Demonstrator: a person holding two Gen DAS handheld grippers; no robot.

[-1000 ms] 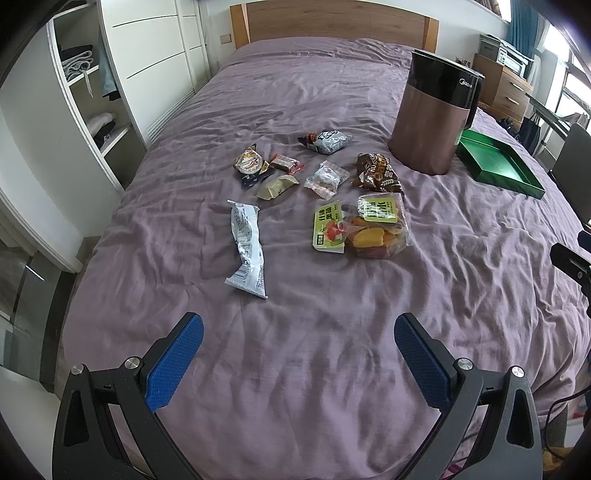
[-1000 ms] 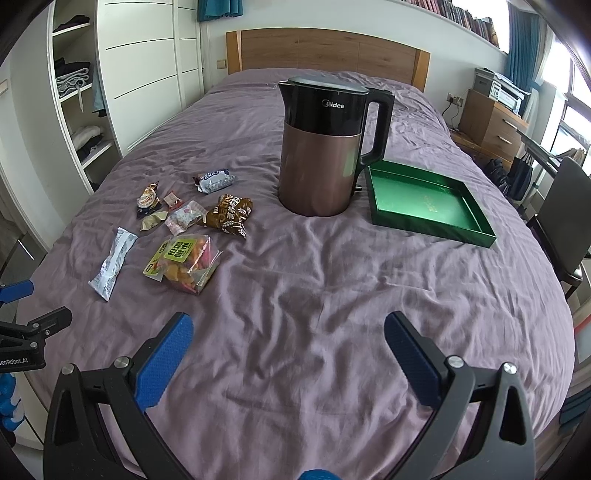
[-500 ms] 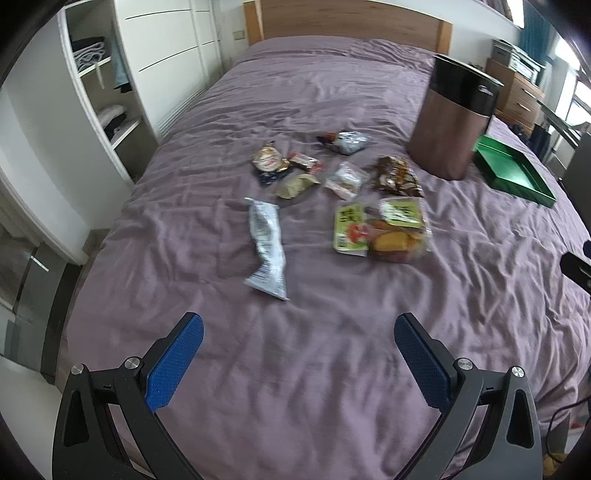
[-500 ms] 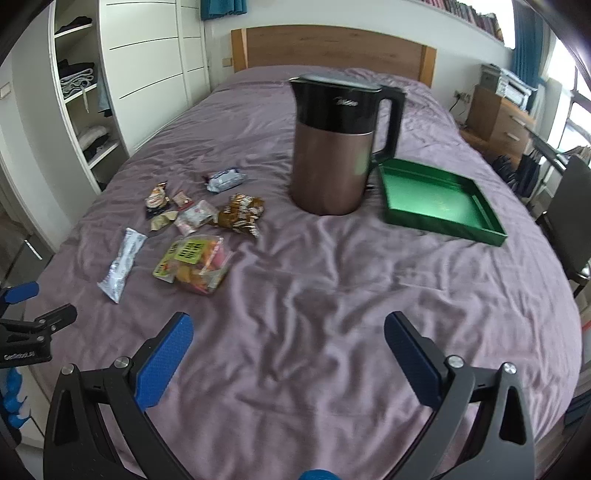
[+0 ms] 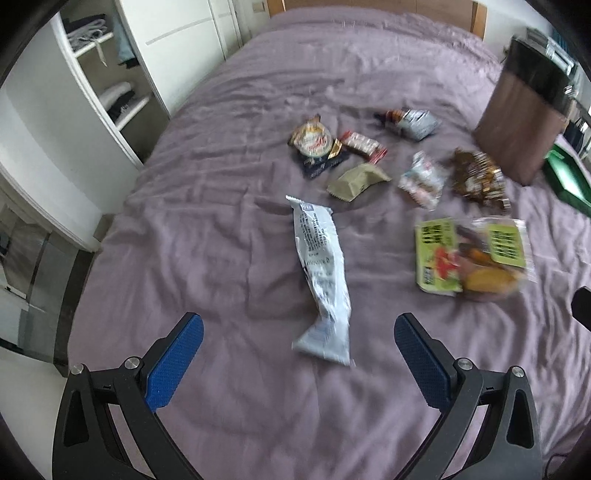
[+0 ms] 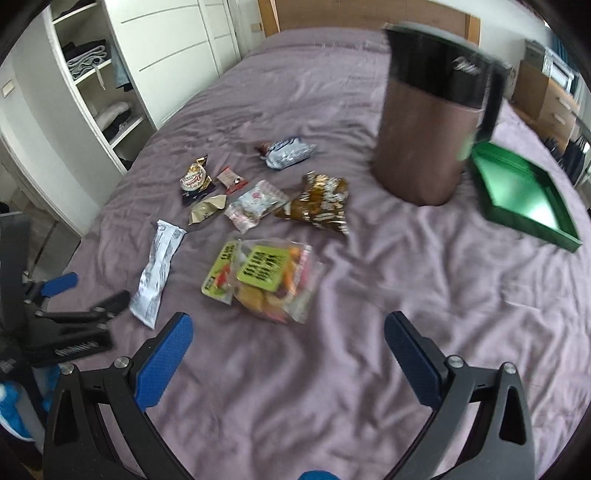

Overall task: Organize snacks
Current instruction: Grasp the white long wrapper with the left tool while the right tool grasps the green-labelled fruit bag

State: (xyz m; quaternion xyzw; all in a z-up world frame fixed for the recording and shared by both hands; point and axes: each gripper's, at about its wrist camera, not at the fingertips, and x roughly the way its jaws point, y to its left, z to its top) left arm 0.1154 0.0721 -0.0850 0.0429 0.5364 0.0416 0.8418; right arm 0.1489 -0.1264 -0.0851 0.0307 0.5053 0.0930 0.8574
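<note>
Several snack packets lie on a purple bed. A long white packet (image 5: 322,280) lies nearest my left gripper (image 5: 298,363), which is open and empty, its far end between the fingers. It also shows in the right wrist view (image 6: 157,275). A clear bag of colourful snacks with green labels (image 6: 267,280) lies just ahead of my right gripper (image 6: 288,356), which is open and empty. Smaller packets (image 6: 255,203) and a brown-gold bag (image 6: 319,206) lie beyond. A green tray (image 6: 524,195) sits at the right.
A brown and black kettle (image 6: 432,122) stands on the bed between the snacks and the tray. White wardrobe shelves (image 6: 96,85) line the left side. The bed edge (image 5: 92,280) drops off at the left. A wooden headboard (image 6: 369,14) is at the back.
Both grippers have moved forward and left toward the snacks. The white packet now lies close in front of the left gripper, the clear bag close in front of the right. Both stay open.
</note>
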